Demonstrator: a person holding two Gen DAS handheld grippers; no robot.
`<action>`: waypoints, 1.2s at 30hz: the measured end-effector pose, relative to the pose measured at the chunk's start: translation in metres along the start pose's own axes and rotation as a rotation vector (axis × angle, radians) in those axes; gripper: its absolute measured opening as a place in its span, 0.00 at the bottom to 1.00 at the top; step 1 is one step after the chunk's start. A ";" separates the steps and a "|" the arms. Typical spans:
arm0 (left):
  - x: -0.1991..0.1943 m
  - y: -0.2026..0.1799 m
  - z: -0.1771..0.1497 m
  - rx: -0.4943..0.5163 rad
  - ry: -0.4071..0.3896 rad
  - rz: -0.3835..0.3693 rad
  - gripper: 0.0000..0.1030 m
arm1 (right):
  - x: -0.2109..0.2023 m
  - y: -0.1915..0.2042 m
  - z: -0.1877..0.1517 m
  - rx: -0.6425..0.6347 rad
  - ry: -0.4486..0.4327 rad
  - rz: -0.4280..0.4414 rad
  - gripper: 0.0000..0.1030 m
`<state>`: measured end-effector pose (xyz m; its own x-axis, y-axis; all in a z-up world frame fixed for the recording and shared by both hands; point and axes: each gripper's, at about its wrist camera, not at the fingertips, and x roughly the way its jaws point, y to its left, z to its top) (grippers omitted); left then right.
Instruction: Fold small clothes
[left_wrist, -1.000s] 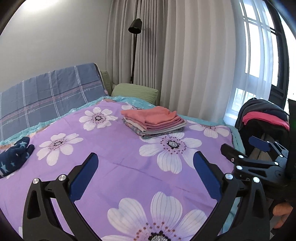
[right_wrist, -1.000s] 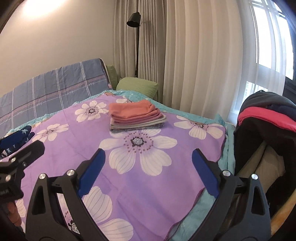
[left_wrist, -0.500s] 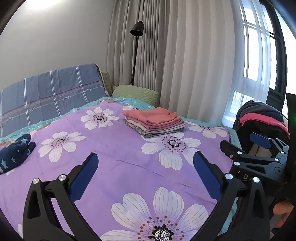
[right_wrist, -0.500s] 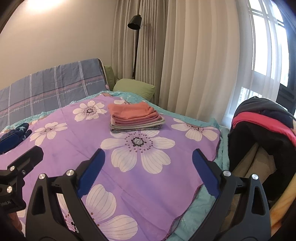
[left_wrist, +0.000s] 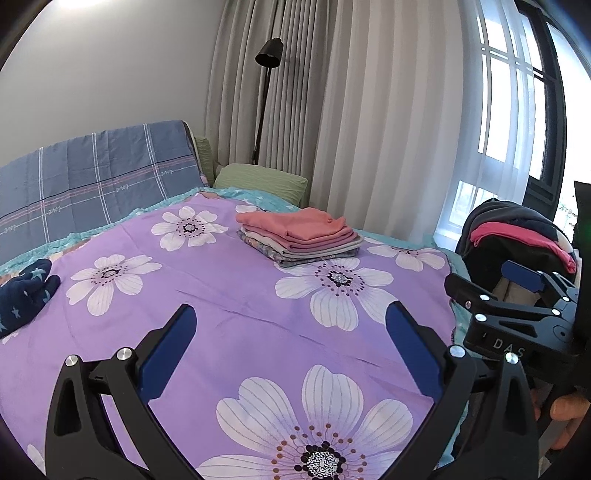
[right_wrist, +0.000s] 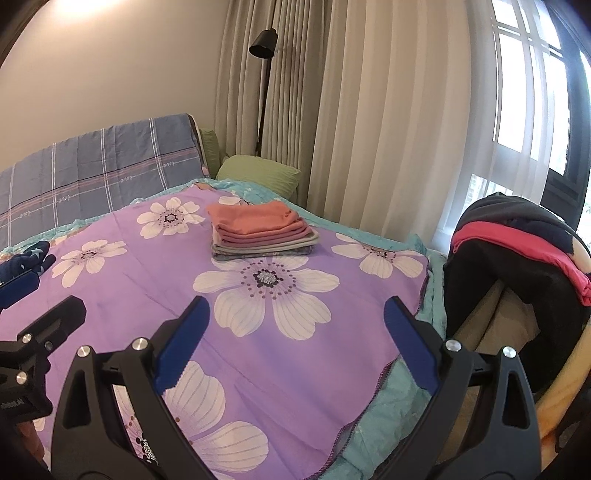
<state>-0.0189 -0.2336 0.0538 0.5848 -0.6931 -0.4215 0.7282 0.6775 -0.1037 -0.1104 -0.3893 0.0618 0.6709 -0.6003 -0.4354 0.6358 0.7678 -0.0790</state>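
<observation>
- Left gripper: spread wide, empty, above purple floral bedspread.
- Right gripper: spread wide, empty, near bedspread's right edge.
- Folded clothes stack: on bedspread's far part, pink piece uppermost.
- Navy star-print garment: unfolded, at bedspread's left edge.
- Dark and pink clothes heap: beyond bedspread's right edge.

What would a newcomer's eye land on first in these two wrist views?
First, the purple floral bedspread filling both views, with a neat stack of folded clothes toward its far side. Next, the unfolded dark and pink clothes heaped on a chair at the right by the window. Both hand-held grippers, left and right, hang open and empty above the bed.
</observation>
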 end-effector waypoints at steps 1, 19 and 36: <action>0.000 0.001 0.000 -0.003 0.002 -0.003 0.99 | 0.000 0.000 -0.001 0.000 0.002 -0.001 0.94; -0.003 -0.002 -0.002 0.020 -0.008 -0.001 0.99 | 0.001 0.000 0.000 -0.008 0.004 -0.001 0.94; -0.005 -0.003 -0.001 0.034 -0.007 0.004 0.99 | 0.001 0.003 -0.002 -0.016 0.007 -0.001 0.94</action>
<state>-0.0244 -0.2321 0.0551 0.5901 -0.6922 -0.4154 0.7374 0.6717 -0.0717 -0.1089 -0.3874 0.0598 0.6677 -0.5992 -0.4417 0.6299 0.7710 -0.0936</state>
